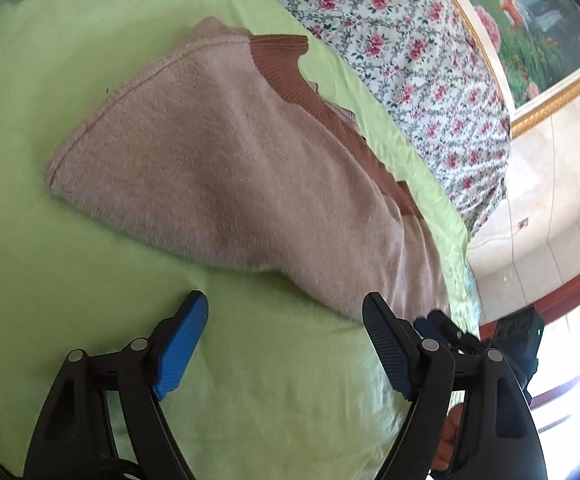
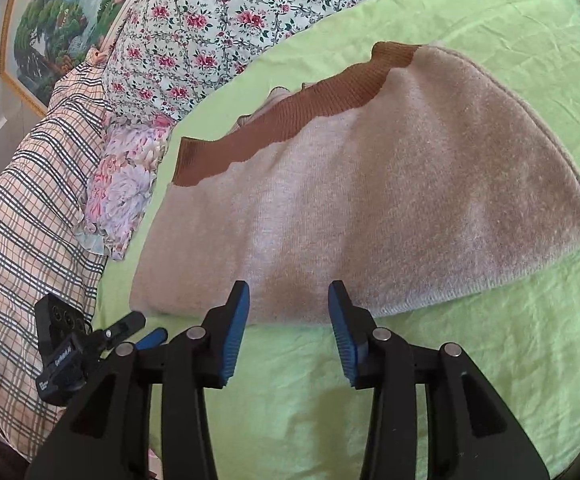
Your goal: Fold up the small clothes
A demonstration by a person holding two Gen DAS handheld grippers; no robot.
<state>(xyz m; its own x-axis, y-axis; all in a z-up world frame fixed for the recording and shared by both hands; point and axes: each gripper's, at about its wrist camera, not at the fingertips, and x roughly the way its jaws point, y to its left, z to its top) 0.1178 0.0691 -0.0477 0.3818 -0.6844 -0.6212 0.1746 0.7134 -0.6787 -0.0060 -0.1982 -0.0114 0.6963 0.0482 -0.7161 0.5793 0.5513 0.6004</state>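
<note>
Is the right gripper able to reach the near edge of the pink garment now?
Probably yes. The right gripper is open, and the garment's near edge lies just ahead of its fingertips on the green sheet, nothing between them.

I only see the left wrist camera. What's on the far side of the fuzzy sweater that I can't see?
Observer: Beside the sweater lies a plaid cloth, piled at the bed's edge.
Operator: Anything else there?
Observer: Yes, a cloth with big pink flowers sits between the plaid cloth and the sweater.
Operator: Is my other gripper grabbing the sweater?
Observer: No. The right gripper is open at the sweater's near edge, its jaws apart and holding nothing.
</note>
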